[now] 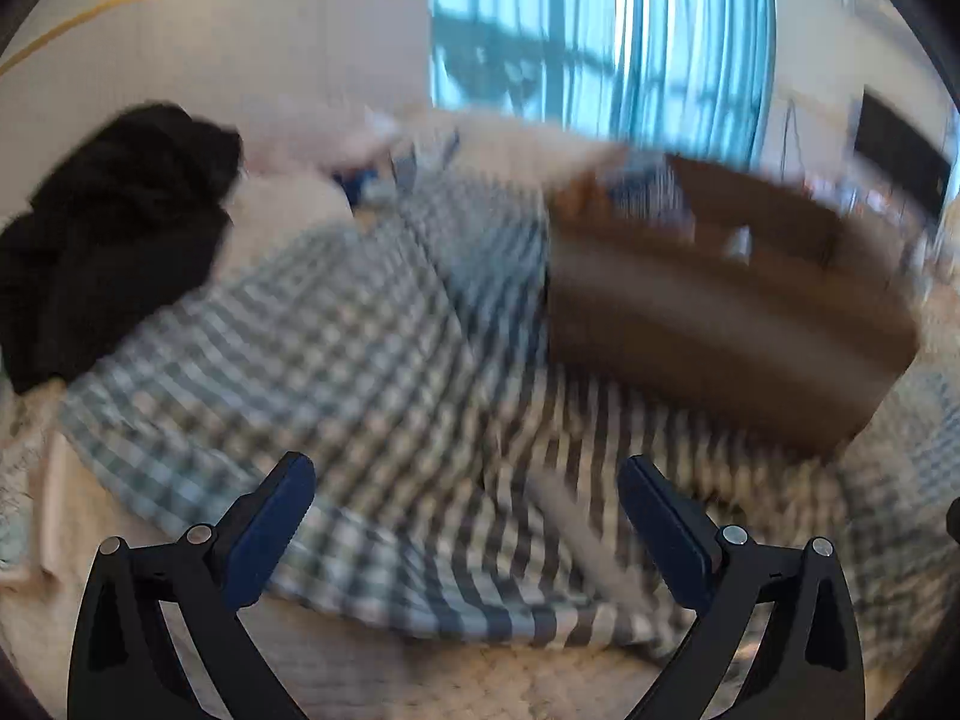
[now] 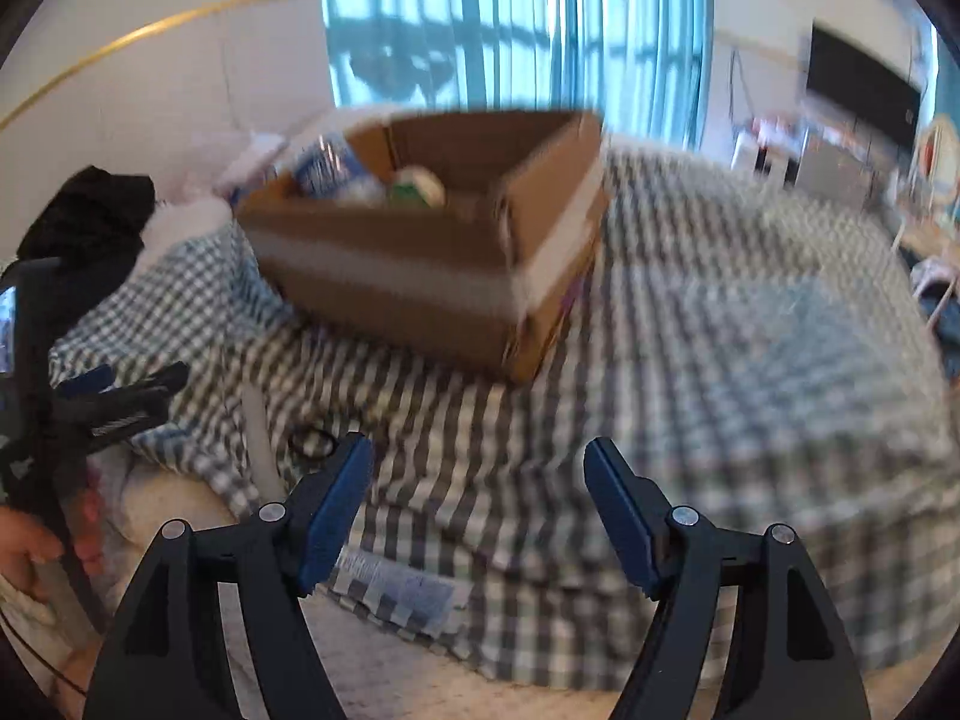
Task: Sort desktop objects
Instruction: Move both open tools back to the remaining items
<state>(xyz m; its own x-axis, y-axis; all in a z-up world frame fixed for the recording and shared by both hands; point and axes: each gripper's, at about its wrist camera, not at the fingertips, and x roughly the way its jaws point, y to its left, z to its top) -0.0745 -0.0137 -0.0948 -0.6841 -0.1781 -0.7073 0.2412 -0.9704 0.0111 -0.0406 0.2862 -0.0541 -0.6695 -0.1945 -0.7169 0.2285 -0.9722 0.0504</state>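
An open cardboard box (image 2: 420, 276) stands on a checked cloth (image 2: 690, 360); inside it I see a blue-and-white pack (image 2: 327, 171) and a round green-and-white thing (image 2: 420, 186). The box also shows in the left wrist view (image 1: 720, 312), blurred. A black hair tie (image 2: 311, 443) and a white stick (image 2: 259, 432) lie on the cloth near my right gripper (image 2: 477, 510), which is open and empty. My left gripper (image 1: 465, 525) is open and empty above the cloth; it also shows at the left of the right wrist view (image 2: 120, 387).
A black garment (image 1: 114, 228) and a white pillow (image 1: 282, 216) lie at the far left. A printed packet (image 2: 396, 591) lies at the cloth's near edge. A blue curtain (image 2: 516, 18) hangs behind; a dark screen (image 2: 861, 87) stands at the right.
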